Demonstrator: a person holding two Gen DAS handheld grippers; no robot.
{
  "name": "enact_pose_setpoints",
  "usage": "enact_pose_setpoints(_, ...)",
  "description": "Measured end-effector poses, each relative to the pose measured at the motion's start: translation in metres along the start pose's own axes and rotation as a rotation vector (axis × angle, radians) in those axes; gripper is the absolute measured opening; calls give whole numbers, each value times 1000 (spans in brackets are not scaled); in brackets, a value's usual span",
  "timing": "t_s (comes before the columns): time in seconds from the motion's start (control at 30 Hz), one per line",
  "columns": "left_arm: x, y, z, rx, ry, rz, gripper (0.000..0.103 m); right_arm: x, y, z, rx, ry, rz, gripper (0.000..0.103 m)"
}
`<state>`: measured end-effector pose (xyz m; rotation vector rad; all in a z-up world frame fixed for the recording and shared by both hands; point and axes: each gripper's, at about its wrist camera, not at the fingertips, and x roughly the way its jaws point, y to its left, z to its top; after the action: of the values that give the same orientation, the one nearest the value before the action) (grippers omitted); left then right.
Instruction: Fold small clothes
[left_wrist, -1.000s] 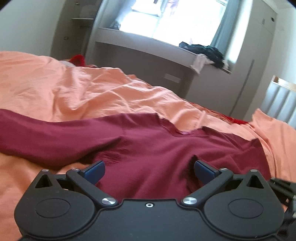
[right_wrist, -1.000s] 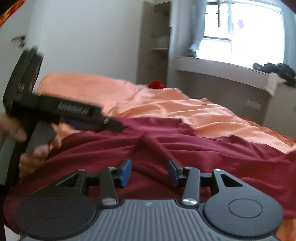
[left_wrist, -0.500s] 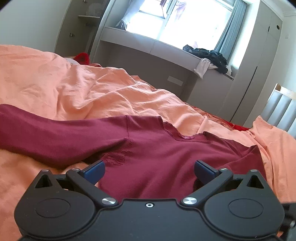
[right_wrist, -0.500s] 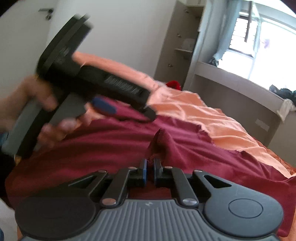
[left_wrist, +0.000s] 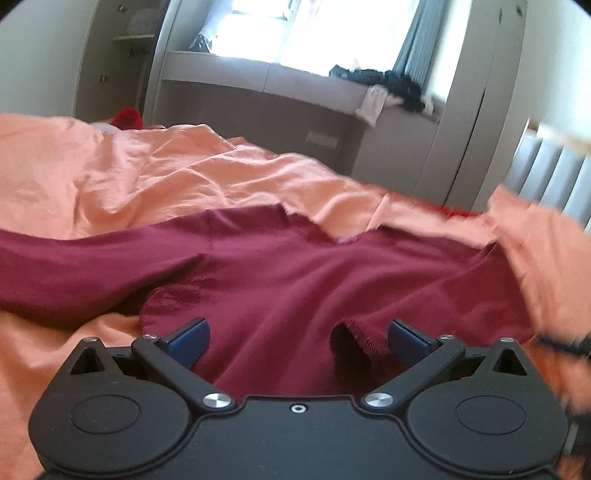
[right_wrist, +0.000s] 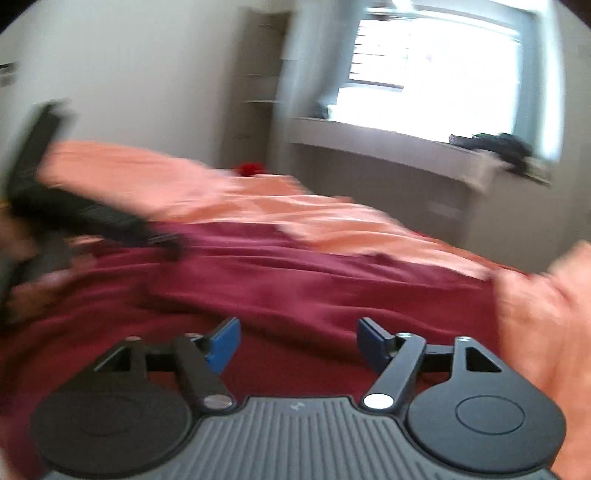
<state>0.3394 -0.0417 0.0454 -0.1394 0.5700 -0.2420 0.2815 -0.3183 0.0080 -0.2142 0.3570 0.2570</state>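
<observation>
Lying spread across the orange bedsheet (left_wrist: 184, 177), the dark red shirt (left_wrist: 295, 266) looks barely started: one long sleeve (left_wrist: 74, 269) stretches out flat to the side, and no fold shows. The left gripper (left_wrist: 297, 338) hangs with its jaws wide apart over the hem (left_wrist: 364, 332), gripping nothing. The right gripper (right_wrist: 297, 341) is opening, its jaws apart above bare cloth with nothing pinched. That view is blurred, so small creases may escape notice. Sleeves and body all appear left to fold.
</observation>
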Motion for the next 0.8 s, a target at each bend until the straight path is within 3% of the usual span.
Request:
enact_pose_setpoints(0.13, 3, -6, -9, 77, 9, 45, 102, 28, -51, -5, 121, -12, -213, 85)
enact_pose_setpoints(0.37, 2, -4, -15, 116, 8, 81, 103, 73, -111, -34, 132, 31, -508, 90)
enact_pose_setpoints(0.53, 2, -2, -16, 106, 10, 77, 103, 79, -132, -46, 136, 26, -537, 93)
enact_pose_setpoints(0.67, -1, 2, -17, 89, -5, 54, 102, 78, -134, -30, 118, -47, -525, 96)
enact_pose_setpoints(0.8, -7, 9, -19, 54, -34, 16, 102, 107, -131, -12, 39, -63, -509, 97)
